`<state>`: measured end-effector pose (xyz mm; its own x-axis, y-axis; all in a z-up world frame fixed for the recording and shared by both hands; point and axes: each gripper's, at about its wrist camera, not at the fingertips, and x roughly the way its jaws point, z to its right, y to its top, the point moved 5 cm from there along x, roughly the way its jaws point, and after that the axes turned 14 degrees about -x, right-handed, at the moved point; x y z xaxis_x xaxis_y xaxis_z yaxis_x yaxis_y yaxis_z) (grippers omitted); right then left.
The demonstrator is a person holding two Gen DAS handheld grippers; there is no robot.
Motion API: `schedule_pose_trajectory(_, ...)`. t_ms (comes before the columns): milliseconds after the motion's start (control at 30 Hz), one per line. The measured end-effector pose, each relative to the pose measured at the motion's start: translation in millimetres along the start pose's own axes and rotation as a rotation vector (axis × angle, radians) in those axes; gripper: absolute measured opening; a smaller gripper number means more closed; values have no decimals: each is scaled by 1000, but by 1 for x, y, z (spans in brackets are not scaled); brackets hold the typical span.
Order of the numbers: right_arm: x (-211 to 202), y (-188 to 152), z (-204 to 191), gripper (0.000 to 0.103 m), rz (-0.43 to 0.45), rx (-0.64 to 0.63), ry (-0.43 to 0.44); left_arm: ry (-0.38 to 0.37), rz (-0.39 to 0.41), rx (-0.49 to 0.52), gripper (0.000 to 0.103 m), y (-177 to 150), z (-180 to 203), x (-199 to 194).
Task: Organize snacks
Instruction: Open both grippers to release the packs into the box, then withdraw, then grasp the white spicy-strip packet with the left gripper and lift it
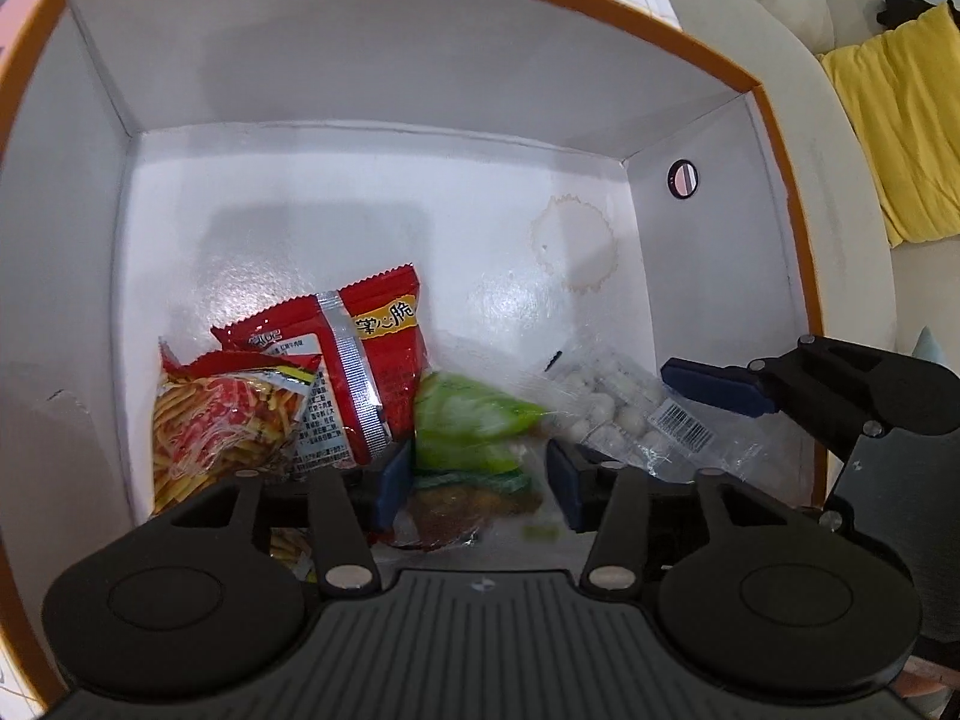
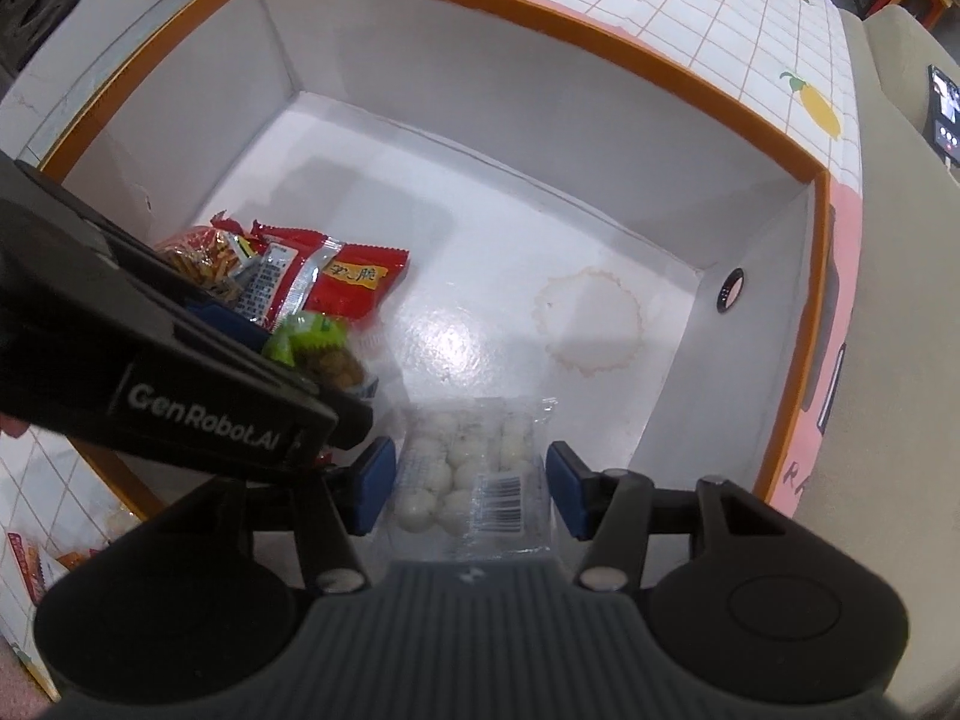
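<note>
left tool (image 1: pixel 477 477): spread over green packet (image 1: pixel 468 420) | right tool (image 2: pixel 471 489): spread around clear bag of white balls (image 2: pixel 474 468) | box (image 2: pixel 600 78): red packets (image 2: pixel 342 276) at 9 o'clock

White box (image 2: pixel 456 90), orange-rimmed, holding: red packet (image 2: pixel 336 276), stick-snack bag (image 1: pixel 222 414), green packet (image 1: pixel 474 420), clear white-ball bag (image 2: pixel 474 474).

bright, even | glare on box floor (image 1: pixel 510 300) | fisheye-bent edges | slight blur

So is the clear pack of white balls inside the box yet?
Inside: the clear pack lies low within the box walls, between the right gripper's open jaws.
</note>
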<state>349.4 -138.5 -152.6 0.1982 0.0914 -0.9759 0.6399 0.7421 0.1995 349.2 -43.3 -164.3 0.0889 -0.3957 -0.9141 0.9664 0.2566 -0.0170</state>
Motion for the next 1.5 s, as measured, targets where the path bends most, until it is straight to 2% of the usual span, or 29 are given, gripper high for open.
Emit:
schedule_pose_trajectory(233, -14, -2, 0, 60, 5, 18, -36, -24, 84, 3, 62, -11, -1, -35)
schedule_pose_trajectory(400, -51, -7, -2, 61, 63, 32, -67, -47, 208, 30, 62, -28, 3, -80)
schedule_pose_trajectory(533, -90, -18, -3, 61, 168, 96, -130, -79, 328, 65, 62, -54, 5, -116)
schedule_pose_trajectory(700, -135, -47, -19, 61, 325, 189, -158, -103, 460, 131, 62, -97, 1, -147)
schedule_pose_trajectory(867, -162, -88, -44, 61, 445, 279, -229, -128, 523, 146, 63, -140, -10, -160)
schedule_pose_trajectory(967, -167, -116, -60, 61, 506, 374, -218, -112, 551, 195, 63, -162, -14, -164)
schedule_pose_trajectory(1133, -159, -161, -93, 61, 533, 498, -253, -77, 524, 281, 63, -194, -25, -151)
schedule_pose_trajectory(1333, -119, -209, -133, 61, 471, 653, -197, 5, 420, 415, 63, -223, -40, -110)
schedule_pose_trajectory(1433, -89, -220, -152, 61, 401, 692, -122, 36, 378, 485, 63, -230, -45, -88)
schedule_pose_trajectory(1500, -74, -222, -162, 60, 374, 689, -60, 24, 347, 537, 63, -233, -48, -76)
